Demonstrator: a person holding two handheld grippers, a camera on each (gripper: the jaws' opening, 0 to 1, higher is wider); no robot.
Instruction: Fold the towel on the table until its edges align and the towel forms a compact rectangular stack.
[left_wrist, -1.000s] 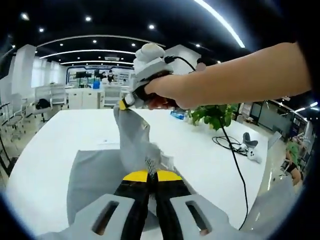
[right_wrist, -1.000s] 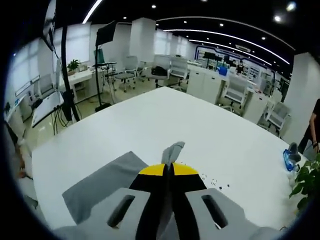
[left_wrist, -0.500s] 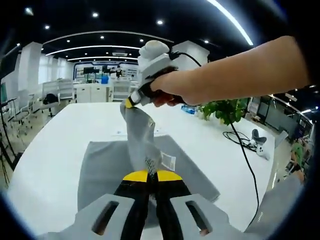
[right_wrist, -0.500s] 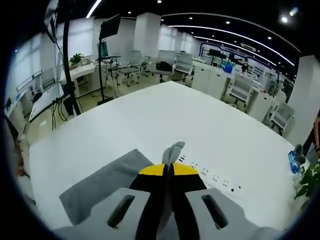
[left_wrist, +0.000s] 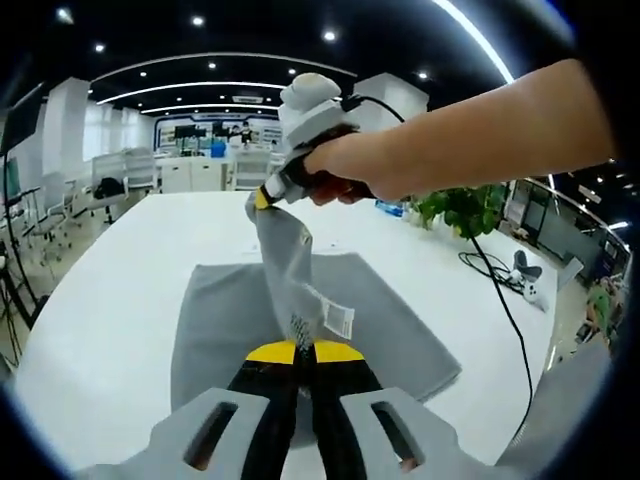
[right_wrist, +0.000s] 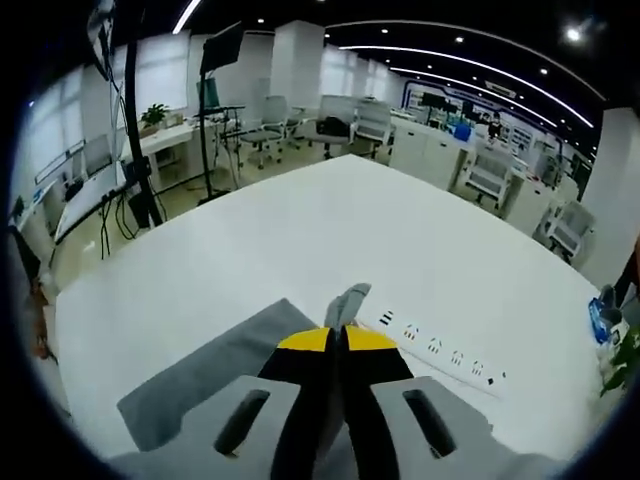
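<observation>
Grey cloth towel (left_wrist: 300, 310) on the white table (left_wrist: 110, 290): more of it now lies flat at frame centre than a second ago, so the fold is being carried across. Left gripper (left_wrist: 297, 352) and right gripper (left_wrist: 268, 193) both clamped on its raised edge. White care tag (left_wrist: 338, 323), print unreadable.

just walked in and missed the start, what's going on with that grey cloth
A person is folding a grey towel on a white table with a handheld gripper in each hand. The left gripper is shut on one part of the towel's edge, beside its white label. The right gripper pinches another part higher up, so a strip of cloth hangs between them above the table. The rest of the towel lies flat below. The fold is not yet laid down. A white power strip lies on the table beyond the towel.
</observation>
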